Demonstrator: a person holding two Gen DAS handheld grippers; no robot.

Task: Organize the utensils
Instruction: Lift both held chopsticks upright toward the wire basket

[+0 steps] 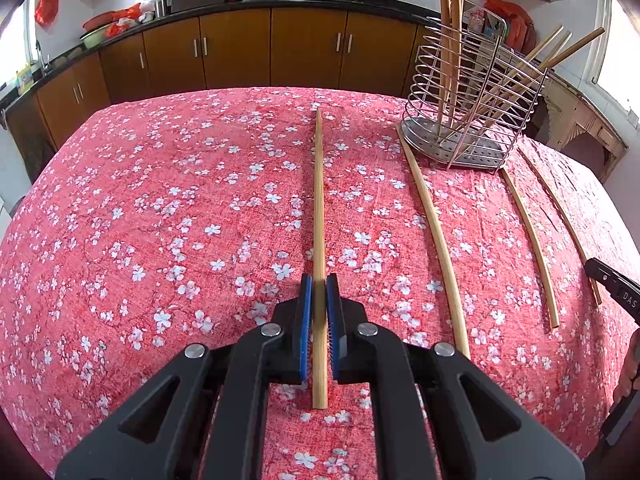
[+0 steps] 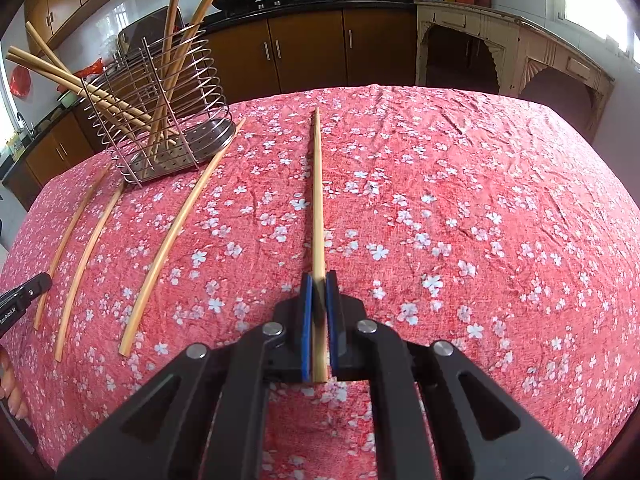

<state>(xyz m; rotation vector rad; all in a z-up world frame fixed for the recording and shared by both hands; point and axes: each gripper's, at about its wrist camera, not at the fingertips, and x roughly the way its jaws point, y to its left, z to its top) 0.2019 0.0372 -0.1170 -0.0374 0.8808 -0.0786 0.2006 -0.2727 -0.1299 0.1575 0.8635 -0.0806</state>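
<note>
Two Chopsticks Gripped, Holder Waiting

Each tool, left tool (image 1: 319, 294) and right tool (image 2: 319, 292), is clamped on one pale bamboo chopstick (image 1: 319, 216) (image 2: 317, 200) at lower centre. Next, I judge: lift and drop both into the wire holder (image 1: 472, 92) (image 2: 160, 108) (already part-filled); three lie loose beside it.

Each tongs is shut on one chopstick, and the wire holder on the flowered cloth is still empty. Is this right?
Not quite. The left tongs and right tongs are each shut on a chopstick, but the wire holder on the flowered cloth is not empty: several chopsticks already stand in it, as the left wrist view shows.
</note>
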